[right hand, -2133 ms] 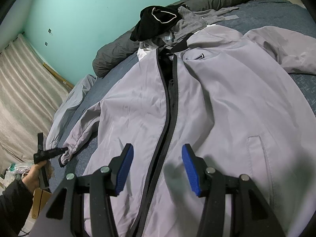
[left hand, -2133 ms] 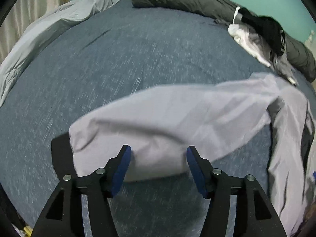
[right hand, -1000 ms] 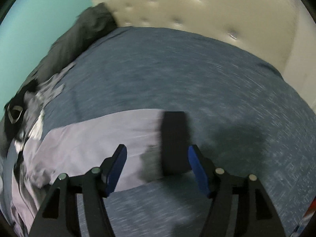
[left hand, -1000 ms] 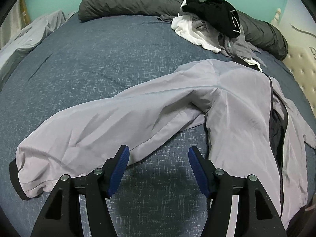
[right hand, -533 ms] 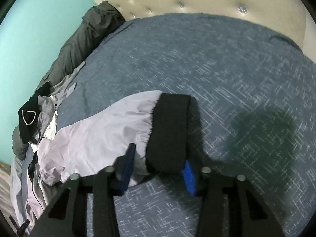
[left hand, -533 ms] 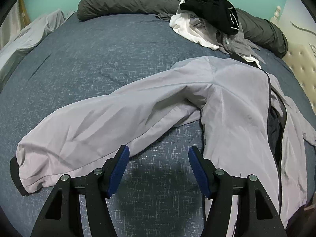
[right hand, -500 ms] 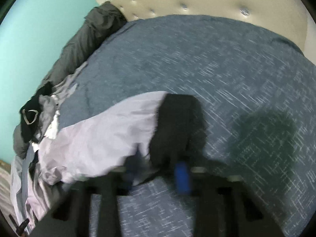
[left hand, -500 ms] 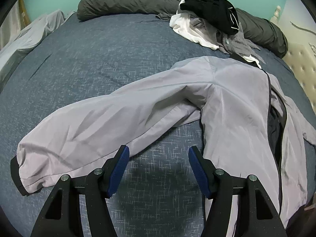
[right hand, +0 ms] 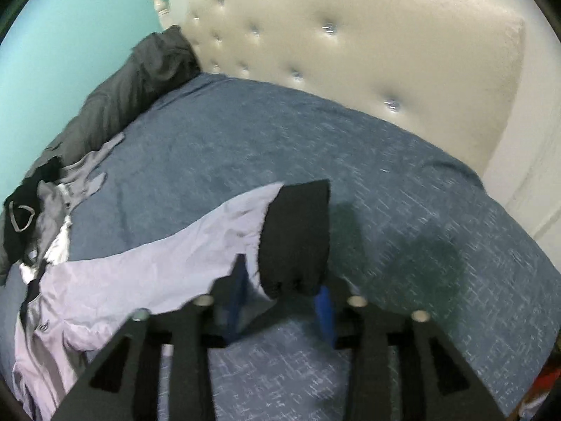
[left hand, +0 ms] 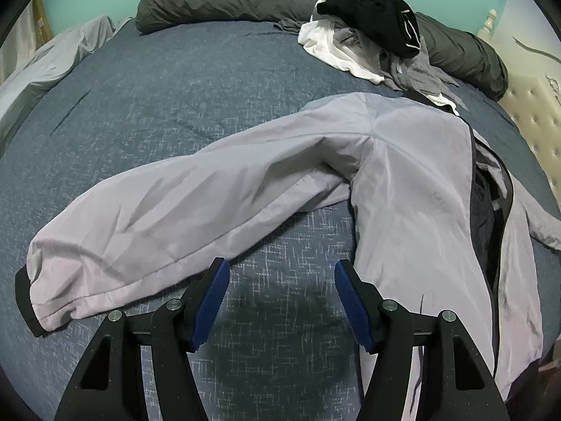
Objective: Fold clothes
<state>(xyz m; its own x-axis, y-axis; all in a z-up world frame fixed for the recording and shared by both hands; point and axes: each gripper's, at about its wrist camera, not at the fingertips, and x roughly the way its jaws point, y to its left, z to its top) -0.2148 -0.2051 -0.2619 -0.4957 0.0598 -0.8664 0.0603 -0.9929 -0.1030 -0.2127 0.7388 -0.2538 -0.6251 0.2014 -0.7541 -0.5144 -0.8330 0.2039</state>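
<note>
- Jacket, light grey with a black zip line, is laid open-fronted on the blue bedspread, its body toward the right of the left wrist view.
- One sleeve is stretched flat across the spread, ending in a black cuff at the far left.
- Left gripper is held above bare spread just beside that sleeve; its blue-padded fingers are spread apart, with nothing between them.
- Right gripper is seen at the other sleeve's black cuff; its jaws are opening, and the cuff lies between the pads. Whether the pads press on it cannot be told through the blur.
- Pile of clothes, black, white and grey, is heaped near the jacket collar.
- Dark grey rolled duvet is lying along the far edge against a turquoise wall.
- Cream tufted headboard is noted at one end of the bed.
- No containers are seen.
</note>
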